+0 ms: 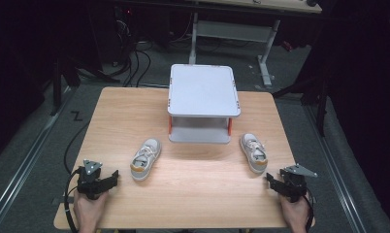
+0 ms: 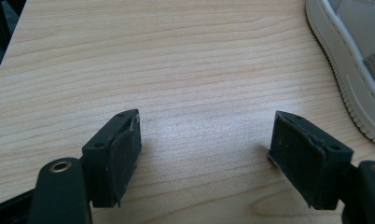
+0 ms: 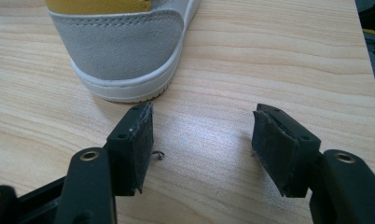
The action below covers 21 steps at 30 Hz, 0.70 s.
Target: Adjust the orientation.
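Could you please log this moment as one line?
left claw open, empty | right claw open, empty | two shoes on table | rack empty

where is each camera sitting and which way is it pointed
High view: fixed above the person's side, looking forward and down on the table, the shelf, both shoes, both hands and grippers.
Left gripper view: rides the left gripper, looking along its open jaws over the tabletop; the left shoe at right.
Right gripper view: rides the right gripper, open jaws facing the right shoe heel.
Shared: each shoe also appears in the high view.
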{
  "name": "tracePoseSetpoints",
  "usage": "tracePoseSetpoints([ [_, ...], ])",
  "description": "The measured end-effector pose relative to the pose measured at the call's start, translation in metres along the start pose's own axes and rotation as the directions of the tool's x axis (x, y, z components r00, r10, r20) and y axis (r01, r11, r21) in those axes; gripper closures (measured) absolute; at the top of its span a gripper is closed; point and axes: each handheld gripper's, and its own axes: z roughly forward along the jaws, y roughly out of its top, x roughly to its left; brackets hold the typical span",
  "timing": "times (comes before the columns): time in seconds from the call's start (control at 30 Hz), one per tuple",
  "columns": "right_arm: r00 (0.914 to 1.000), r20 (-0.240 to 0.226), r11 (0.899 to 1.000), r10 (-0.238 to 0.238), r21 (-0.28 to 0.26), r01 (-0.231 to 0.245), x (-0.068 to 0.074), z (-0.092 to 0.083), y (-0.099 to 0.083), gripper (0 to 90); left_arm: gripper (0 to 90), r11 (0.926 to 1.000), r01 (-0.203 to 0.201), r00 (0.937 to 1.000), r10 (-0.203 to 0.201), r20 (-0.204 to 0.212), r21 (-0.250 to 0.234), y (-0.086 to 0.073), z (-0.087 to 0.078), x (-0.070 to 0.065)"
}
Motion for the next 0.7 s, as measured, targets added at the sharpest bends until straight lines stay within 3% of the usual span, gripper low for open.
tracePoseSetpoints([
  [0.4,1.0,0.003,1.0,0.003,0.002,-0.003,0.0001,0.0004,0.0004,37.3,21.8,1.0,-0.005,1.0,0.005,0.005,0.007,0.0007,0.0005,-0.0012],
  [0.7,1.0,0.004,1.0,0.003,0.002,-0.003,0.0003,0.0003,0.0003,37.0,28.7,0.9998,0.015,0.9998,-0.015,0.008,-0.01,0.0006,-0.0029,-0.0014],
])
